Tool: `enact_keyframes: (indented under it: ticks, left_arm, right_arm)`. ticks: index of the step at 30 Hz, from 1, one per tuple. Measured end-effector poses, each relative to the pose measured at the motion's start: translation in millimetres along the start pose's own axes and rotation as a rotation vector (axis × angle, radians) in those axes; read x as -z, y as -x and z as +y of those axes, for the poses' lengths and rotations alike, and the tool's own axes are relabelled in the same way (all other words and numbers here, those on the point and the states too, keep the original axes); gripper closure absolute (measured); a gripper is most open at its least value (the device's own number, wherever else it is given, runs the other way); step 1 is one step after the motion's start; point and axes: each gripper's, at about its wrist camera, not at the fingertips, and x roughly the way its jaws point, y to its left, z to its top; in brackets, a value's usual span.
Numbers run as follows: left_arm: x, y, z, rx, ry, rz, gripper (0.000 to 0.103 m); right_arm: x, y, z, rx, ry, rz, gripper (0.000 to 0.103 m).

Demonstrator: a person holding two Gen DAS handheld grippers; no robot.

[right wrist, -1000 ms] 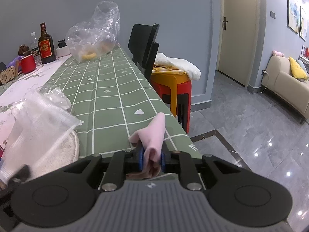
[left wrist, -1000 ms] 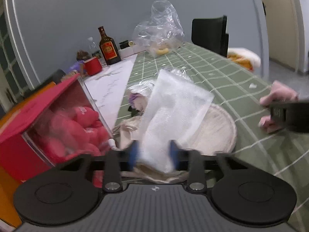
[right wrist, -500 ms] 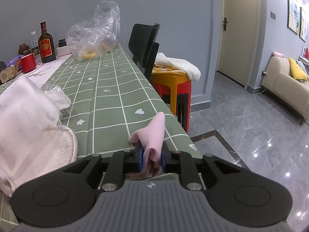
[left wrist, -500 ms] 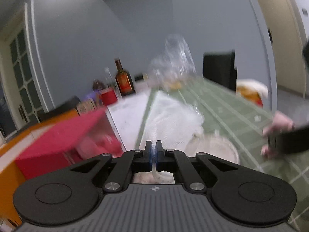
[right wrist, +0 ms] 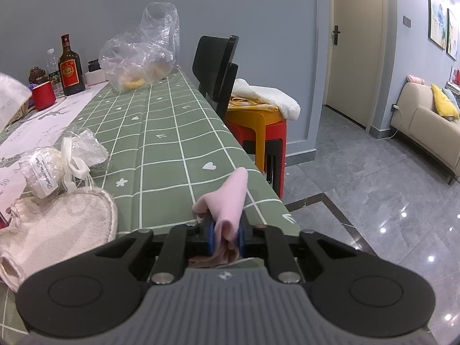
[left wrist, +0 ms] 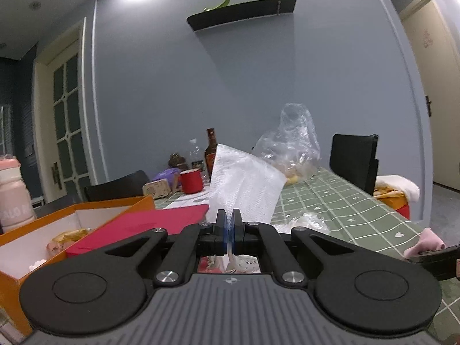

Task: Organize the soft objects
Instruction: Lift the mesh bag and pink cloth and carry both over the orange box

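Observation:
My left gripper (left wrist: 229,230) is shut on a white mesh pouch (left wrist: 244,184) and holds it up above the table, over the red box lid (left wrist: 143,227). A corner of the pouch shows at the left edge of the right wrist view (right wrist: 11,97). My right gripper (right wrist: 225,231) is shut on a folded pink cloth (right wrist: 230,201) near the table's front right edge; the cloth also shows in the left wrist view (left wrist: 425,243). A cream cloth bag (right wrist: 57,230) lies flat on the green checked tablecloth (right wrist: 161,132). A small gauze-wrapped bundle (right wrist: 57,164) sits behind it.
An orange box (left wrist: 43,230) with items inside stands at the left. A brown bottle (right wrist: 69,69), a red mug (right wrist: 43,96) and a clear plastic bag (right wrist: 143,54) stand at the far end. A black chair (right wrist: 218,69) and stacked stools (right wrist: 258,126) are at the right.
My left gripper closed on the white mesh pouch and lifted it up and tilted upward. The right gripper stayed still with the pink cloth.

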Motion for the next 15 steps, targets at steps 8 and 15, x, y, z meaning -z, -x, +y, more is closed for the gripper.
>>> enact_keyframes:
  ticks: [8, 15]
  left_arm:
    - [-5, 4, 7, 0.022, 0.057, 0.034, 0.101]
    - [-5, 18, 7, 0.014, 0.056, -0.028, 0.101]
  right_arm:
    - [-1, 3, -7, -0.037, -0.053, 0.007, 0.095]
    - [-5, 9, -26, -0.207, -0.228, 0.011, 0.095]
